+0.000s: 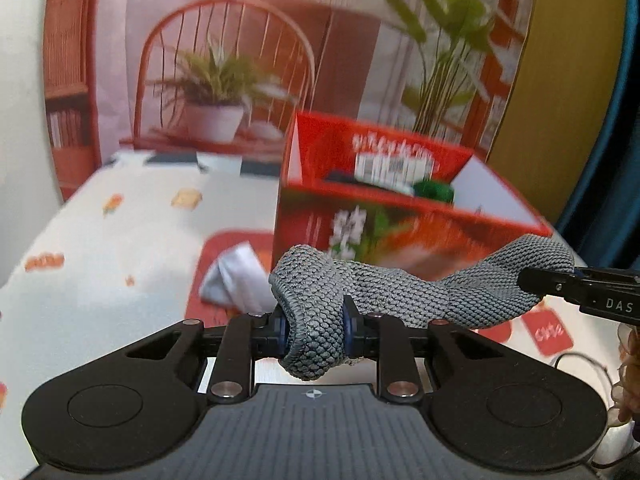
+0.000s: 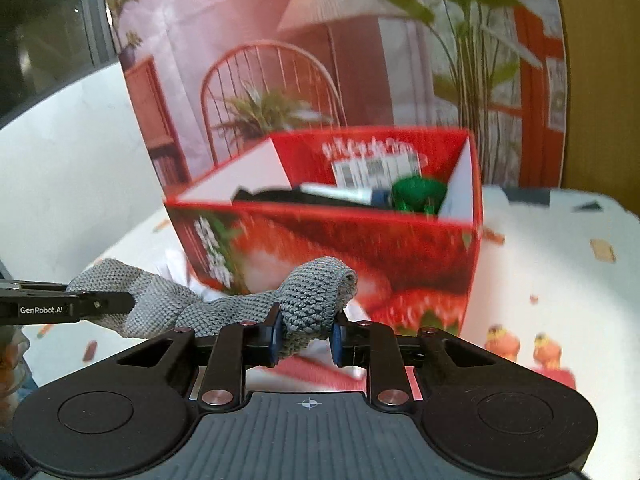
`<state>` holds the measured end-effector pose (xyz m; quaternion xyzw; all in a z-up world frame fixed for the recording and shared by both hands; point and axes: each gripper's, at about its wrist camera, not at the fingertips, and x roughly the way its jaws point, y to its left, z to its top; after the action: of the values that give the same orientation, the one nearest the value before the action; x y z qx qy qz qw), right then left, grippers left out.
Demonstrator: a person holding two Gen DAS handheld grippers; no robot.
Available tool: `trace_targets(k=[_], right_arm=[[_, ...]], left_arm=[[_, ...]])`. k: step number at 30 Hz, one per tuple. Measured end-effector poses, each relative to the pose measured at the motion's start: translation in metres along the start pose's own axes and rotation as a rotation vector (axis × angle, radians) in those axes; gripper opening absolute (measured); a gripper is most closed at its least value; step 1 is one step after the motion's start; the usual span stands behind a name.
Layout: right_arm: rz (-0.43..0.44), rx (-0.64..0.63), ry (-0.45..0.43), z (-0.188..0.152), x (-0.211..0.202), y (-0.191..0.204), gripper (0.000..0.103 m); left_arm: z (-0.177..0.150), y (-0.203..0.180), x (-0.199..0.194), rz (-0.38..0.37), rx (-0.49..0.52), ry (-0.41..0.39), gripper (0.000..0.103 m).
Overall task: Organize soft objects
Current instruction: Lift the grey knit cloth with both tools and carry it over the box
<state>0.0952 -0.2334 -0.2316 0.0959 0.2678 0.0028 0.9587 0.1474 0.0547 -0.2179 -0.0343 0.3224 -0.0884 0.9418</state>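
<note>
A grey knitted cloth (image 1: 400, 292) hangs stretched between my two grippers, above the table. My left gripper (image 1: 314, 330) is shut on its left end, which bunches between the blue pads. In the right wrist view my right gripper (image 2: 306, 334) is shut on the other end of the grey cloth (image 2: 312, 296). Each gripper's black fingers show in the other's view: the right gripper (image 1: 560, 280) at the far right, the left gripper (image 2: 80, 304) at the far left. Behind the cloth stands an open red box (image 1: 400, 216), also seen as the red box (image 2: 340, 256), holding a green thing (image 2: 416, 194) and dark items.
A white crumpled cloth (image 1: 236, 276) lies on a red mat (image 1: 208, 256) left of the box. The table (image 1: 100, 248) has a white cover with small printed pictures. A printed backdrop of a chair and plants (image 2: 280, 92) stands behind. A cable (image 1: 580, 364) lies at the right.
</note>
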Motion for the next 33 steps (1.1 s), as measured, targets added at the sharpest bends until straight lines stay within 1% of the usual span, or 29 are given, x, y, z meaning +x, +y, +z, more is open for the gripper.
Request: trace_targets(k=[4, 9, 14, 17, 19, 25, 29, 33], right_arm=[[0.005, -0.021, -0.049, 0.02, -0.009, 0.003, 0.021], [0.003, -0.043, -0.107, 0.048, -0.016, 0.002, 0.02], [-0.01, -0.058, -0.148, 0.076, -0.017, -0.002, 0.02], [-0.024, -0.071, -0.165, 0.093, -0.015, -0.006, 0.02], [-0.027, -0.064, -0.164, 0.103, -0.011, -0.011, 0.02], [-0.054, -0.067, -0.125, 0.125, 0.011, -0.026, 0.02], [-0.067, -0.05, -0.078, 0.131, 0.027, -0.037, 0.02], [-0.078, -0.035, -0.028, 0.133, 0.044, -0.045, 0.02]], left_arm=[[0.018, -0.003, -0.012, -0.011, 0.013, -0.057, 0.025], [0.045, -0.011, -0.018, -0.027, 0.036, -0.12, 0.025], [0.072, -0.019, -0.016, -0.049, 0.046, -0.158, 0.025], [0.086, -0.025, -0.012, -0.061, 0.068, -0.168, 0.025], [0.093, -0.027, -0.005, -0.071, 0.076, -0.16, 0.025], [0.115, -0.033, 0.029, -0.089, 0.106, -0.086, 0.025], [0.127, -0.034, 0.053, -0.093, 0.106, -0.029, 0.025], [0.135, -0.039, 0.073, -0.102, 0.137, 0.025, 0.025]])
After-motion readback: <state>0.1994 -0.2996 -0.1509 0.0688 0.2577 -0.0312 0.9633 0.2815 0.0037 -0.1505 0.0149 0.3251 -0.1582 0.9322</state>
